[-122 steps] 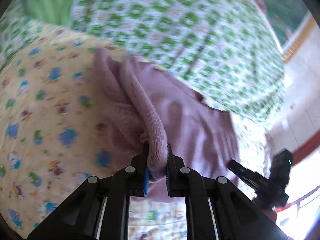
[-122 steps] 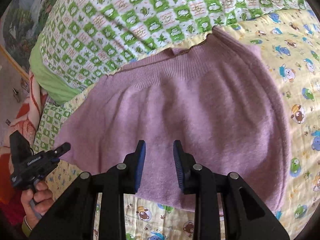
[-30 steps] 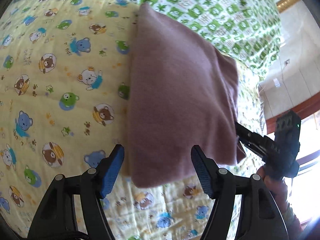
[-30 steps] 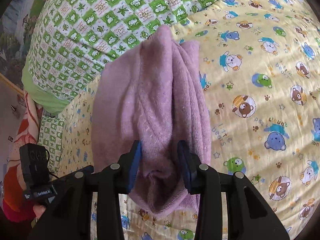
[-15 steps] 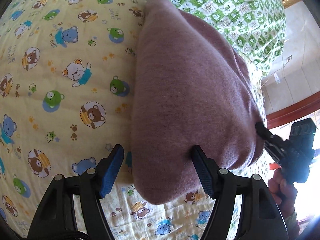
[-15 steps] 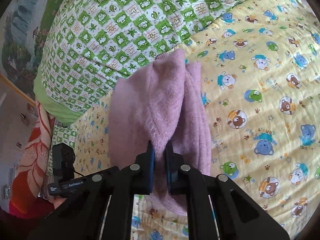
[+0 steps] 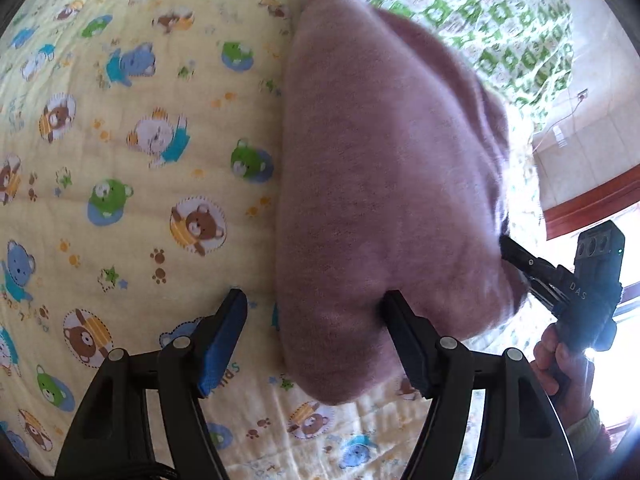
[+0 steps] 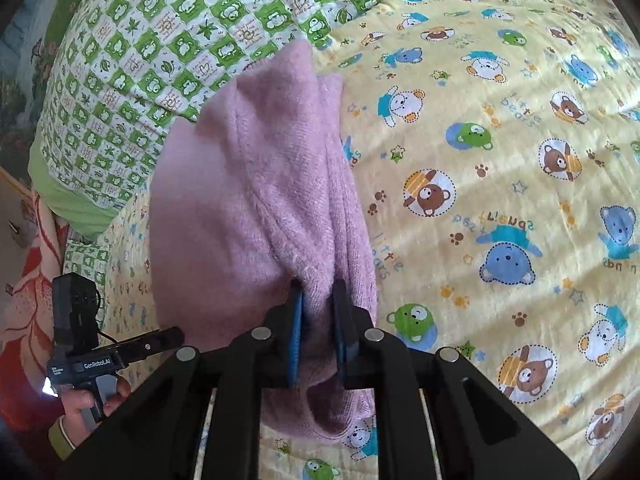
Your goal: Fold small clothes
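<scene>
**Ops:** Where's the garment against my tools?

**Me:** The pink knit garment (image 8: 256, 184) lies folded on the yellow bear-print blanket (image 8: 500, 184), its far end reaching the green checked quilt (image 8: 168, 40). My right gripper (image 8: 318, 312) is clenched on a ridge of the knit at the garment's near end — fabric bulges up between the two blue pads, and a rolled hem hangs below the fingers.

**Ops:** And the left?

**Me:** My left gripper (image 7: 312, 320) is spread wide, grasping nothing. In its own view the garment (image 7: 380, 168) sits between and ahead of the fingers; the right-hand finger (image 7: 404, 328) presses against the cloth's near edge, while the blue-padded one (image 7: 224, 332) stands off to the side over bare blanket (image 7: 132, 152). From there I also see the right gripper (image 7: 516, 260) biting the garment's right side, held in a hand (image 7: 560, 364).

**Ops:** What's changed?

**Me:** Four seconds ago the left was pinching a fold and the right hovered apart over the flat-spread garment — the roles have swapped. A second ago the right pads only straddled the ridge; half a second ago they closed, and they stay closed. The left has kept its wide spread throughout the last second, and the garment now looks nearer and more bulged.
</scene>
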The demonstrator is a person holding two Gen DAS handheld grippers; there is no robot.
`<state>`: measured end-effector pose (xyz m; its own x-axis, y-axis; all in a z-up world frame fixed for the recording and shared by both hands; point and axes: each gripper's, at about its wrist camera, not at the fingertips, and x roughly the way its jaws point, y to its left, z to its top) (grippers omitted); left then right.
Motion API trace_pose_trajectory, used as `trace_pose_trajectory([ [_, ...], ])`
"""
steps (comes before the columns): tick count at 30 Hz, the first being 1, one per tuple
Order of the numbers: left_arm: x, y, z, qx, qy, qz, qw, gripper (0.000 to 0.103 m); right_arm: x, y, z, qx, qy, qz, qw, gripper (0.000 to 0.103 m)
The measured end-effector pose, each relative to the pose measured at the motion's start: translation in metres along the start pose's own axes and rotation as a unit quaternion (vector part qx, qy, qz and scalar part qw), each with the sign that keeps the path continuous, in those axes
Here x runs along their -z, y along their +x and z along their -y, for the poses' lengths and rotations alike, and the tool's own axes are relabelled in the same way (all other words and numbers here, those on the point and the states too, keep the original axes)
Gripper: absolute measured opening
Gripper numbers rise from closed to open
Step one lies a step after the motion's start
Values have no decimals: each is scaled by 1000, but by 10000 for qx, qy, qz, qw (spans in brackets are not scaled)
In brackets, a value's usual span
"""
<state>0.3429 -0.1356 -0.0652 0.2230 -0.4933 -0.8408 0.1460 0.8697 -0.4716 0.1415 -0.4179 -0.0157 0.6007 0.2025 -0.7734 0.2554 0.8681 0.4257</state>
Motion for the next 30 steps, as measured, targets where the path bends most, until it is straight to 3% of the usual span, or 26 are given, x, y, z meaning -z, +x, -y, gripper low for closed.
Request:
trace_pose_trajectory([
  [3, -10, -9, 5, 119, -48, 140, 9998, 74, -6, -12, -5, 46, -10, 140, 9999, 30],
  [5, -20, -12, 7, 160, -111, 205, 9996, 75, -13, -21, -8, 120, -24, 325, 9994, 49],
  [10, -44, -12, 10, 157, -172, 255, 9994, 78, -31, -21, -9, 79, 135, 485, 9987, 62],
  [19, -87, 7, -3, 233, -351, 138, 9990, 81, -68, 22, -15, -76, 24, 189, 9998, 71],
  [26, -90, 35, -11, 551, -513, -130, 9971, 82, -69, 57, -3, -400, 86, -293, 9987, 73],
  [30, -86, 40, -4, 598, -324, -173, 9975, 58, -66, 64, 2, -668, 157, -338, 9971, 71],
])
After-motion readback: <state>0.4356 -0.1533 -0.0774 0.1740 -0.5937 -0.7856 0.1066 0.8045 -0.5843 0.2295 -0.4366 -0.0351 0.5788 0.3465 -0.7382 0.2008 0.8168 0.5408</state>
